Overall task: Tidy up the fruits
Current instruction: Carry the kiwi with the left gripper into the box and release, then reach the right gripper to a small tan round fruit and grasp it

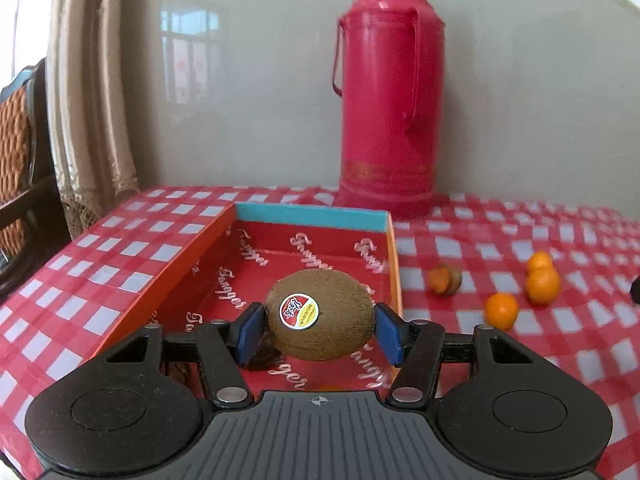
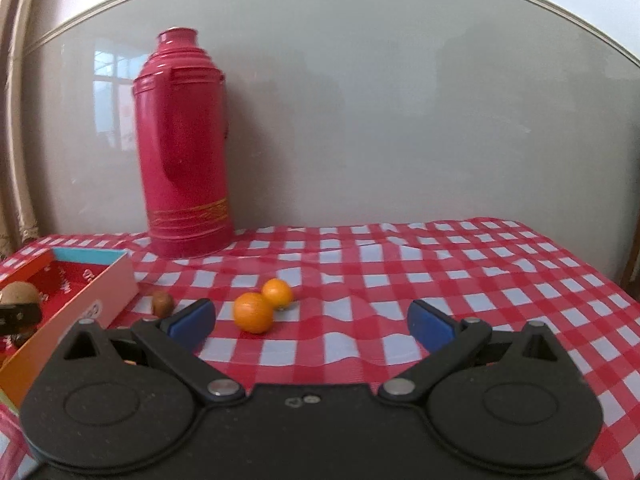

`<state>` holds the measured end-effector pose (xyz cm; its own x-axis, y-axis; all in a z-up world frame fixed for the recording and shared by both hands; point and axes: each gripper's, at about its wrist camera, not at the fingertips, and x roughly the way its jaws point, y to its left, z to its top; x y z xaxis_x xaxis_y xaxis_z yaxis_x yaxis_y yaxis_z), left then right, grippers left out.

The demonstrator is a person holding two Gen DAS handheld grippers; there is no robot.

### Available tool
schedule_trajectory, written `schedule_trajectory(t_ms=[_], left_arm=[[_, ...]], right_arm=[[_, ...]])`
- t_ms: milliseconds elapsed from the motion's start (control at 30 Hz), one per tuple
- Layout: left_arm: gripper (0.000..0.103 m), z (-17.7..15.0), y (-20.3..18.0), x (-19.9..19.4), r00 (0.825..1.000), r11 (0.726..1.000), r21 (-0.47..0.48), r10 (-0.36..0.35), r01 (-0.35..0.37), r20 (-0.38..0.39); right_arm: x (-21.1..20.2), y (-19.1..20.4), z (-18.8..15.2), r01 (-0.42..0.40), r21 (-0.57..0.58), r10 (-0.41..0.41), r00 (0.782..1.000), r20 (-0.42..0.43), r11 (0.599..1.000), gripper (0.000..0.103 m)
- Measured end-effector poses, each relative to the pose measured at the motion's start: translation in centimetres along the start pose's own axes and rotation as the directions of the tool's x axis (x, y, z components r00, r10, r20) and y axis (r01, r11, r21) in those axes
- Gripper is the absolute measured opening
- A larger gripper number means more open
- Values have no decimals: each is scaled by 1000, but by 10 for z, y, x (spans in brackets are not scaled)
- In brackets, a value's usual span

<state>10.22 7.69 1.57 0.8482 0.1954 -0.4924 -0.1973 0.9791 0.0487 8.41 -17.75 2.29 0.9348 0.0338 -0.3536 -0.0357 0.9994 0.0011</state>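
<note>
My left gripper [image 1: 318,330] is shut on a brown kiwi [image 1: 320,314] with a round sticker and holds it above the floor of the red and orange box [image 1: 160,276]. A dark fruit [image 1: 260,358] lies in the box under the left pad. On the cloth right of the box lie a small brown fruit [image 1: 445,279] and three oranges [image 1: 542,284]. My right gripper [image 2: 312,320] is open and empty above the cloth. Two oranges [image 2: 253,313] and the small brown fruit [image 2: 162,303] lie just beyond its left finger. The box [image 2: 116,280] and the held kiwi [image 2: 20,293] show at the left.
A tall red thermos [image 1: 390,96] stands at the back against the wall, also in the right wrist view [image 2: 182,144]. A red and white checked cloth [image 2: 440,272] covers the table. A curtain [image 1: 88,92] and a chair [image 1: 20,160] are at the far left.
</note>
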Motion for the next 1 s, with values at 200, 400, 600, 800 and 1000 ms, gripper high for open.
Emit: schedule_trajectory(t_ms=[200, 400, 600, 800, 1000], left_arm=[[92, 2, -3, -17, 998, 1000, 9, 18, -19, 66], [92, 4, 7, -25, 997, 1000, 2, 24, -24, 71], [96, 3, 16, -33, 996, 999, 15, 40, -41, 76], [103, 1, 24, -41, 995, 998, 24, 55, -58, 88], [103, -1, 45, -46, 993, 997, 4, 79, -79, 86]], right_arm=[[2, 7, 1, -20, -3, 20, 1000, -9, 1000, 97], [-1, 13, 1, -43, -17, 43, 999, -8, 999, 97], [-3, 15, 2, -80, -13, 79, 997, -21, 997, 97], [2, 35, -2, -119, -61, 114, 991, -69, 991, 97], [2, 61, -5, -174, -103, 166, 983, -78, 979, 97]])
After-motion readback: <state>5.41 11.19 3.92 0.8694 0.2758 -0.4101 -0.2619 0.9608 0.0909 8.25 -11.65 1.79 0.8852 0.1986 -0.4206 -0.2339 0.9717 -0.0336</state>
